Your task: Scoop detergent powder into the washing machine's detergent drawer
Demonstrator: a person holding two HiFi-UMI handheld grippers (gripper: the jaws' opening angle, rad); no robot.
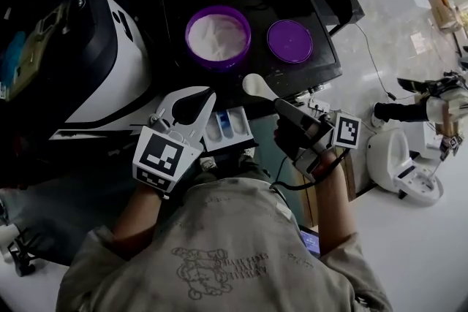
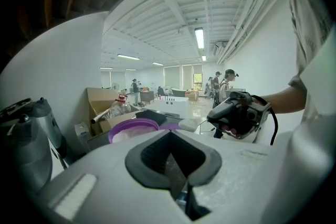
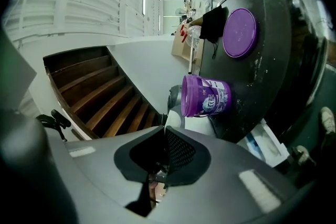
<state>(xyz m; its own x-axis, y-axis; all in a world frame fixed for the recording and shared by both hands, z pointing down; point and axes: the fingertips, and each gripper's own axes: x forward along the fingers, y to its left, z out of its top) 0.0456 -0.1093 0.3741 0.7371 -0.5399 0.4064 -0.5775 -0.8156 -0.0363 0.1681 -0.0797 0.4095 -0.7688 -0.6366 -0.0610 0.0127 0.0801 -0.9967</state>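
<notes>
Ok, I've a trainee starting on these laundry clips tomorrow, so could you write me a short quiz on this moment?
1. True or false: the purple lid is closed on the tub.
2. Which gripper holds the white scoop? A) left gripper B) right gripper C) neither
3. Fill in: the detergent drawer below the grippers is pulled ___.

Key
1. False: the lid lies on the washing machine beside the open tub, which holds white powder.
2. B: its jaws are shut on the handle. The left gripper's jaws are together with nothing between them.
3. Out.
</notes>
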